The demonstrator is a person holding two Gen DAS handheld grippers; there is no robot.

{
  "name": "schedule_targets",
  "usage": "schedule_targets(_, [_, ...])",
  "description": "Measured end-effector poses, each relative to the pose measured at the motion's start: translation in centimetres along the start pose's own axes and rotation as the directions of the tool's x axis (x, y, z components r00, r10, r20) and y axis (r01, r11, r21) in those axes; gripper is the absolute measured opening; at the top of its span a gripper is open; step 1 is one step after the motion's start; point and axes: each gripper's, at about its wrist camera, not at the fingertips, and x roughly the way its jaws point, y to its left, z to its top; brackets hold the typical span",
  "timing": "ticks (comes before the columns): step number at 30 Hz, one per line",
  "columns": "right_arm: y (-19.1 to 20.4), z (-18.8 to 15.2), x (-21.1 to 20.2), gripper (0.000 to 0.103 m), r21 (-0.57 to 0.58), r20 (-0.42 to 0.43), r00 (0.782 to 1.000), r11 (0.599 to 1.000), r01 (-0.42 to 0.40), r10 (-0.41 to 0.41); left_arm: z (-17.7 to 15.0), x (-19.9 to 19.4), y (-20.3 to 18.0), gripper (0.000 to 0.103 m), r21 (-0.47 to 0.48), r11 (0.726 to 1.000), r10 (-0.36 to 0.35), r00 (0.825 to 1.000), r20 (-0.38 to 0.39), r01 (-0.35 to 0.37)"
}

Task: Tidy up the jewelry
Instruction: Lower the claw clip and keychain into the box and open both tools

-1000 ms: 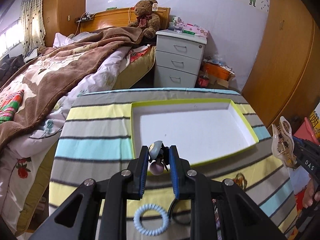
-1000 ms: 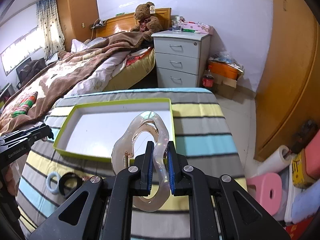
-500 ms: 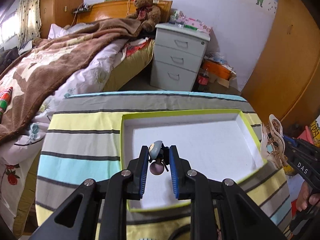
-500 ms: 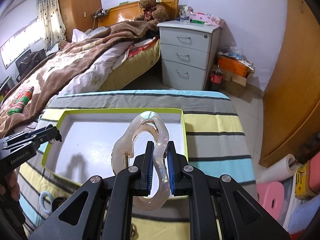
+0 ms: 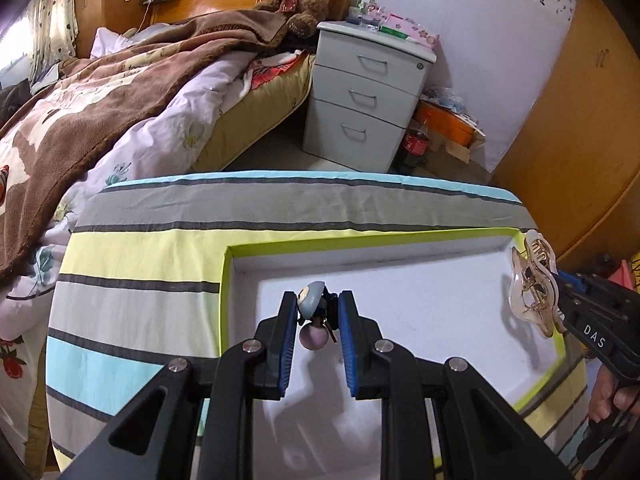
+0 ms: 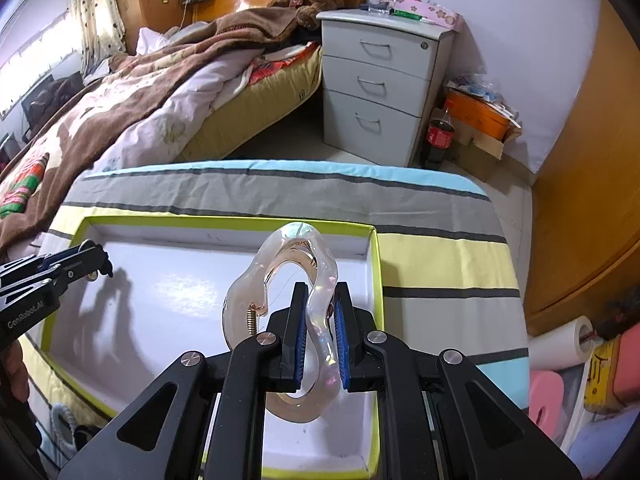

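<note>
We are holding a small hair ornament [image 5: 313, 317], with a pale blue cap and a mauve bead, pinched between the narrow blue pads of our left gripper [image 5: 317, 322], and it is hanging over the near left part of the white tray [image 5: 400, 268], above its floor. In our right gripper [image 6: 320, 322] we are clamping a clear, pinkish hair claw clip [image 6: 294, 280] by one curved side, its spring [image 6: 252, 320] showing at the left, and it is hovering above the right half of the same tray, close to the green right rim. The tray is sitting on the striped cloth [image 5: 140, 264] that is covering the table. From the left wrist view the claw clip is showing at the far right, over the tray's right edge, with a hand [image 5: 612, 396] gripping the handle below it. A pale blue coiled hair tie [image 6: 60, 420] is lying on the cloth near the tray's near left corner. Beyond the table, a bed [image 6: 160, 92] is standing at the left and a grey drawer unit [image 6: 380, 80] farther right.
</note>
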Motion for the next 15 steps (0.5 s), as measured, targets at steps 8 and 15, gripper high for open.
schedule_targets(8, [-0.2, 0.0, 1.9, 0.013, -0.01, -0.027, 1.0, 1.0, 0.014, -0.014, -0.1, 1.5, 0.5, 0.023, -0.008, 1.0, 0.019, 1.0, -0.02, -0.019])
schedule_targets(15, [-0.2, 0.2, 2.2, 0.013, -0.023, -0.023, 0.999, 0.999, 0.025, -0.026, 0.1, 2.0, 0.4, 0.023, -0.011, 0.999, 0.032, 0.999, -0.024, -0.032])
